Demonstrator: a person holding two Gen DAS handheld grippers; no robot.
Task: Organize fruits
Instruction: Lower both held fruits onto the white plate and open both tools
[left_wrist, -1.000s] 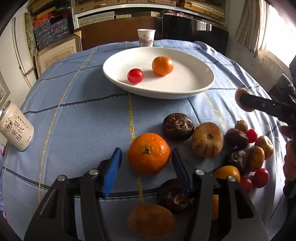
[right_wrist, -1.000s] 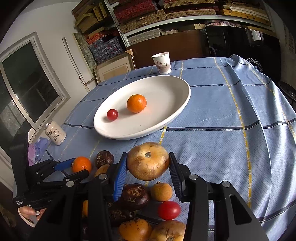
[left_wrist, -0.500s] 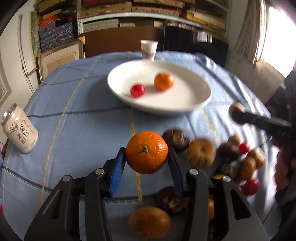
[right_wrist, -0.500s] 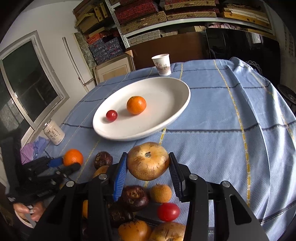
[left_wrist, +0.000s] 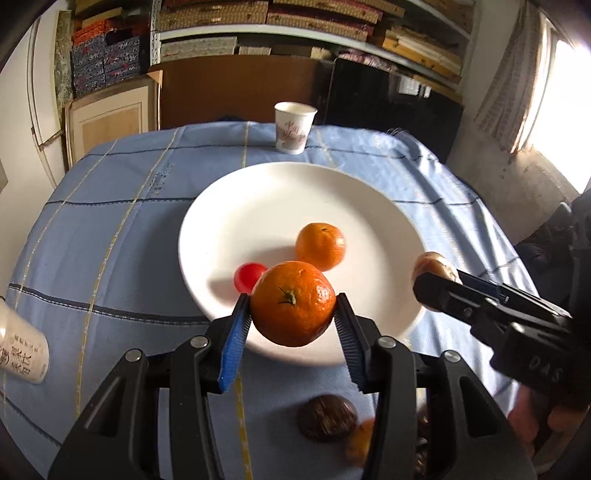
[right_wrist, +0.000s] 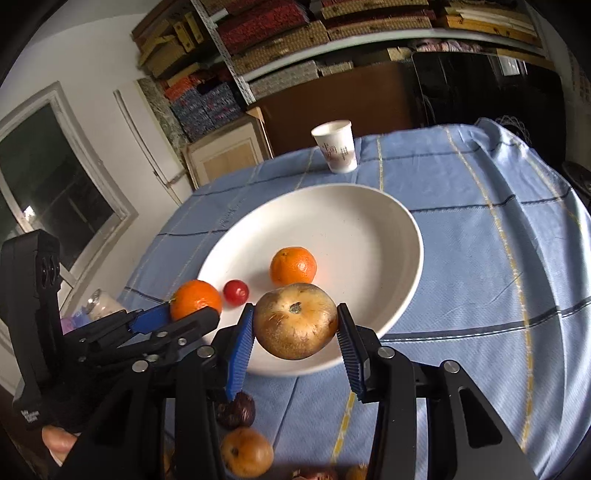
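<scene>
My left gripper (left_wrist: 293, 317) is shut on an orange tangerine (left_wrist: 293, 302) and holds it over the near rim of the white plate (left_wrist: 221, 221). My right gripper (right_wrist: 295, 332) is shut on a tan round fruit (right_wrist: 295, 320), also over the plate's (right_wrist: 388, 229) near rim. On the plate lie a second tangerine (left_wrist: 320, 245) and a red cherry tomato (left_wrist: 248, 275). The left gripper with its tangerine (right_wrist: 195, 303) shows at the left of the right wrist view. The right gripper with its tan fruit (left_wrist: 430, 264) shows at the right of the left wrist view.
A paper cup (left_wrist: 293, 127) stands behind the plate on the blue checked tablecloth (left_wrist: 110, 240). A drink can (left_wrist: 22, 354) stands at the left. Several dark and tan fruits (right_wrist: 245, 456) lie on the cloth near me. Shelves and boxes stand behind the table.
My left gripper closed on the tangerine, lifted it off the cloth and carried it forward to the plate. My right gripper moved forward with the tan fruit to the plate's rim.
</scene>
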